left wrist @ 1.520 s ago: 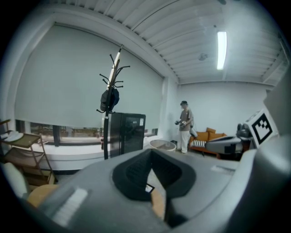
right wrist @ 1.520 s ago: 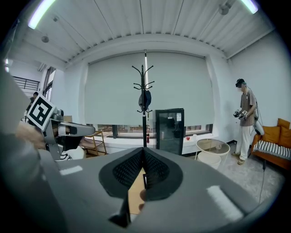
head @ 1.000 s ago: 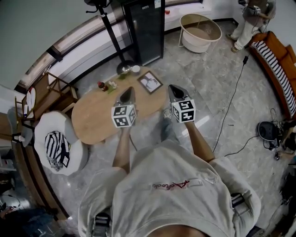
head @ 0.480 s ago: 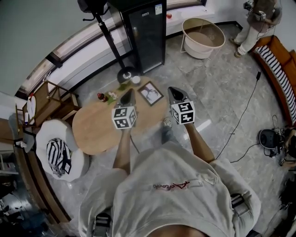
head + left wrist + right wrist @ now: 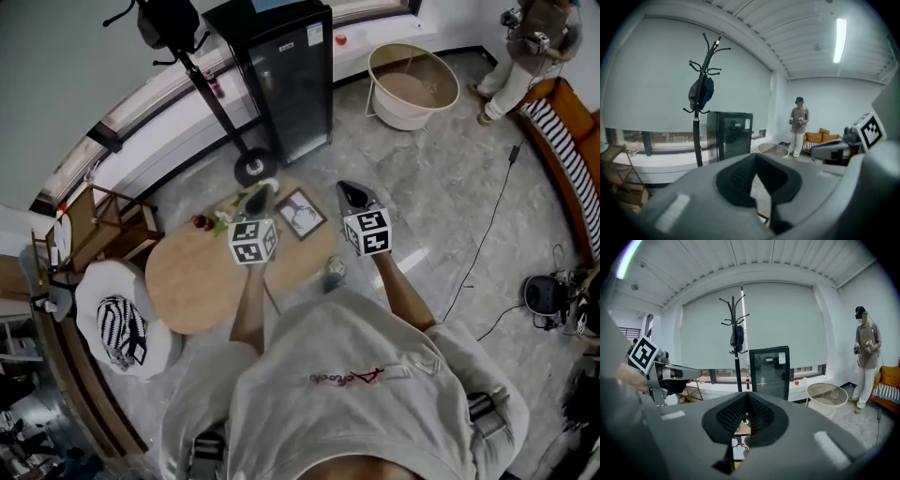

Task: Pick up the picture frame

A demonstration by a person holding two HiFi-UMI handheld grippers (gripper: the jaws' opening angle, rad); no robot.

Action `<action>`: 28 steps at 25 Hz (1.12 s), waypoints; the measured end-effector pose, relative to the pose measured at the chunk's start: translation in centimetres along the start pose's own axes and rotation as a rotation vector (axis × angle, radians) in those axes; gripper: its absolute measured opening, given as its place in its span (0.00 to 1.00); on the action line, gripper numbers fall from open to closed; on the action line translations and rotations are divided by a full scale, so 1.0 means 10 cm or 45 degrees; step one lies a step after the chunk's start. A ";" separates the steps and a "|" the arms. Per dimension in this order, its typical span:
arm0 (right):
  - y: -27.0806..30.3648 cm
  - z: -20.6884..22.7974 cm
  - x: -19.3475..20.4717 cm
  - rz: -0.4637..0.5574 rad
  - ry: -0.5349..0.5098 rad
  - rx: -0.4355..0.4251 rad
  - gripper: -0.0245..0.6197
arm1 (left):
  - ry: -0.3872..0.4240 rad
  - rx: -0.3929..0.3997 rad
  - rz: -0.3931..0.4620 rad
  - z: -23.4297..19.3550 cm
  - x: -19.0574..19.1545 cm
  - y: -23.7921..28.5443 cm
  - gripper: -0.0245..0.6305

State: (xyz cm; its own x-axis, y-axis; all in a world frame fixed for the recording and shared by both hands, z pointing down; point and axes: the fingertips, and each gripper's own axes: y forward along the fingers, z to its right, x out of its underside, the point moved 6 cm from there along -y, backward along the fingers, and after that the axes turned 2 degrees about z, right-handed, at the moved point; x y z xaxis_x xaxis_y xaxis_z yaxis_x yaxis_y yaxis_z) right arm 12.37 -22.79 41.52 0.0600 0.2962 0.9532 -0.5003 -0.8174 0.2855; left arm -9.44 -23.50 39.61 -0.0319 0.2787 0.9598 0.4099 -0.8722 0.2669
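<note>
Nearing the picture frame (image 5: 301, 213), left tongs (image 5: 257, 200) and right tongs (image 5: 350, 193) stay pressed together.

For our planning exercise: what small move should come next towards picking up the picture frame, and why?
Probably open the jaws of the right gripper: they are shut and empty, and the picture frame lies on the table close by, below them.

Pale shirt (image 5: 375, 422), red script (image 5: 347, 376); grey left gripper (image 5: 262, 189), right gripper (image 5: 343, 187); marker cubes (image 5: 253, 242)
</note>
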 end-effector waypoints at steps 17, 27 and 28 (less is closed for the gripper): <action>1.13 0.71 -0.13 -0.080 0.005 -0.150 0.05 | -0.029 -0.141 -0.112 -0.45 0.01 0.93 0.04; 1.49 0.69 0.05 -0.161 0.021 -0.188 0.05 | -0.097 -0.190 -0.189 -0.71 0.30 1.00 0.04; 1.53 0.69 0.06 -0.169 0.023 -0.188 0.05 | -0.102 -0.190 -0.197 -0.74 0.33 1.01 0.04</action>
State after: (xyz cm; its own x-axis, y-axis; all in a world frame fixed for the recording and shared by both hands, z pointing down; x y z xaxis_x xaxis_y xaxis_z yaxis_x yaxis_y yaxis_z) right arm 10.72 -38.51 47.20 0.1194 0.4062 0.9059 -0.6107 -0.6894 0.3896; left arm -12.14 -34.41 46.12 -0.0088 0.4394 0.8982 0.2661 -0.8649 0.4257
